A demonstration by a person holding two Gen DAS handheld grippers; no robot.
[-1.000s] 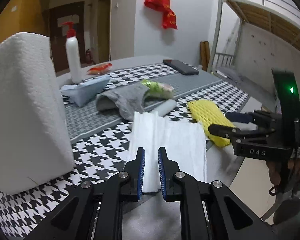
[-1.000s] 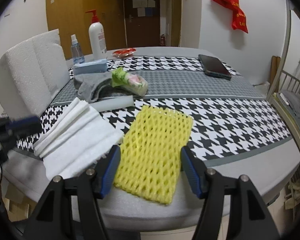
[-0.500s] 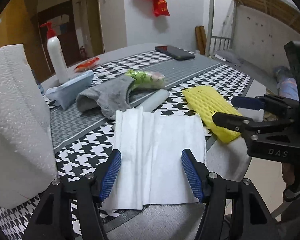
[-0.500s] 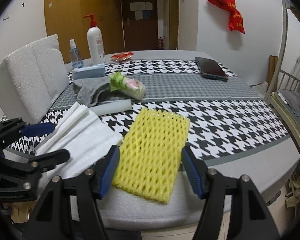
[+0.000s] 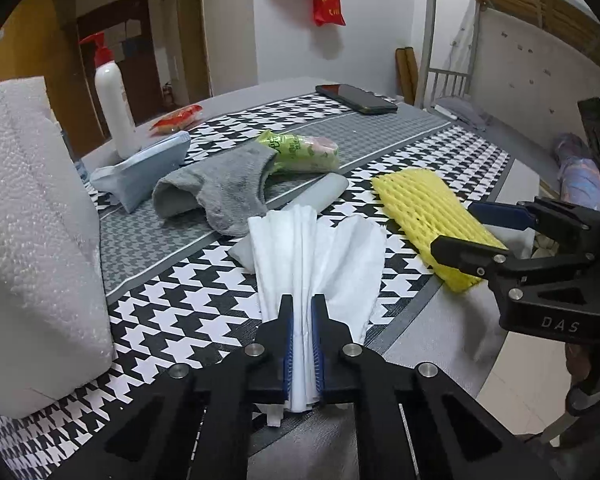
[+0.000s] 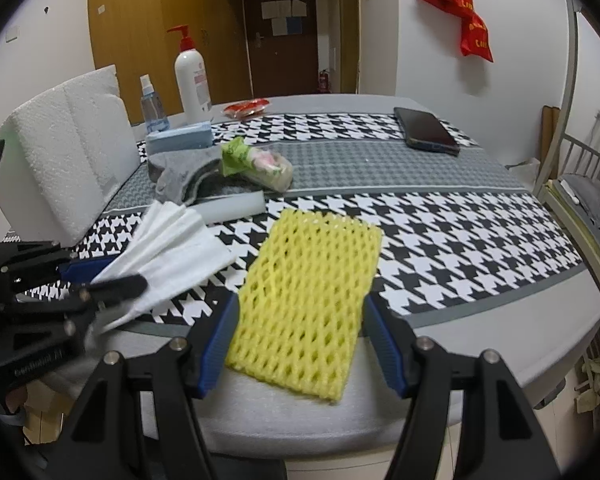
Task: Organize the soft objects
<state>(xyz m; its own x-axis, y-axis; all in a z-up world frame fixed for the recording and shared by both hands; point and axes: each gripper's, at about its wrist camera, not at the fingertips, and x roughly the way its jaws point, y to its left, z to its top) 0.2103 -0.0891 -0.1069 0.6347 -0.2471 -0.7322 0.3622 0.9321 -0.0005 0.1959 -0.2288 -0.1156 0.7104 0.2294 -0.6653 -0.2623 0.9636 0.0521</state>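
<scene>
foam block (image 5: 32, 240): stands at the table's left side, untouched, just left of the cloth.
left gripper (image 5: 302, 320): clenched on the near edge of the white cloth (image 5: 320, 256); the folds are pinched into a fan that spreads away from the fingers.
cloth: lies on the houndstooth table (image 6: 460, 240) near its front edge, between the foam block and the mesh.
step: the pick-up of the cloth looks just made; the lift has not begun.
next move: probably raise the cloth clear without dragging the sock (image 5: 220, 192) behind it, then carry it to wherever the soft things are gathered.
mesh (image 6: 308, 296): yellow foam net, flat on the table, its near end over the grey border.
right gripper (image 6: 300, 344): released, fingers wide on either side of the mesh's near end, not pressing it.
left view only: the pads biting the cloth.
right view only: the gap between the fingers and the mesh; a spray bottle (image 6: 153, 100) behind the foam block.
</scene>
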